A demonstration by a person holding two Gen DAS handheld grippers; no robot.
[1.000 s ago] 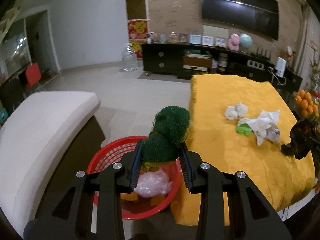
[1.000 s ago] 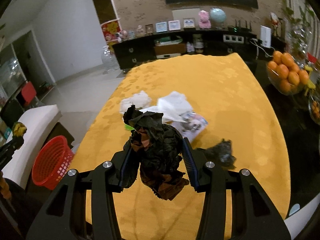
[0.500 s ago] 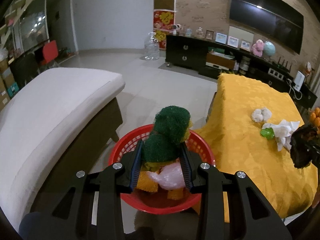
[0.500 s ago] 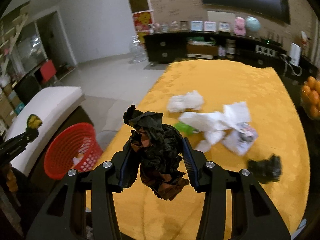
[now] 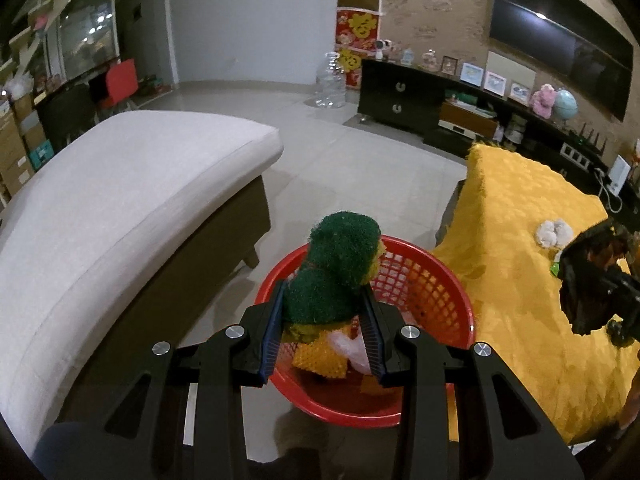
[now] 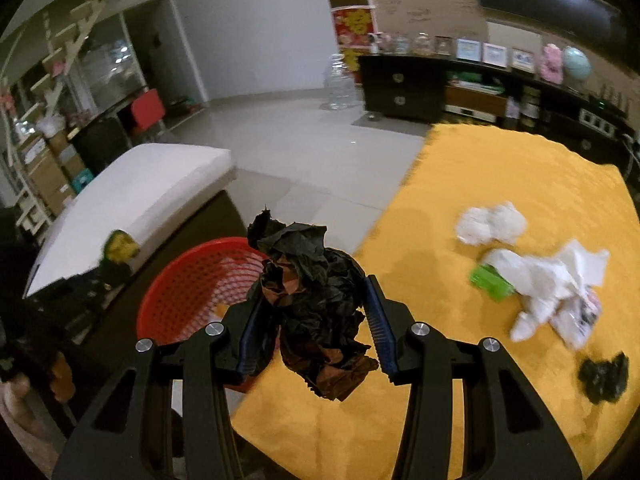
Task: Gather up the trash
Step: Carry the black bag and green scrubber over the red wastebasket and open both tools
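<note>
My left gripper (image 5: 323, 312) is shut on a green and yellow scouring sponge (image 5: 336, 268) and holds it over the red basket (image 5: 436, 276) on the floor. The basket holds a yellow sponge and a pink plastic scrap. My right gripper (image 6: 316, 312) is shut on a crumpled black wrapper (image 6: 316, 304) above the table's left edge, beside the red basket (image 6: 188, 292). On the yellow tablecloth (image 6: 500, 168) lie white tissue (image 6: 492, 224), a green scrap (image 6: 490, 282), white paper (image 6: 552, 284) and a black scrap (image 6: 604, 376).
A white cushioned bench (image 5: 120, 200) stands left of the basket. Tiled floor (image 5: 360, 160) lies beyond it. A dark TV cabinet (image 5: 432, 108) with frames and a large water bottle (image 5: 330, 84) stand by the far wall. Shelves with boxes (image 6: 44, 160) line the left side.
Both grippers have swung left toward the basket. The left now holds the sponge more squarely over it; the right has moved the black wrapper from over the table to its left edge.
</note>
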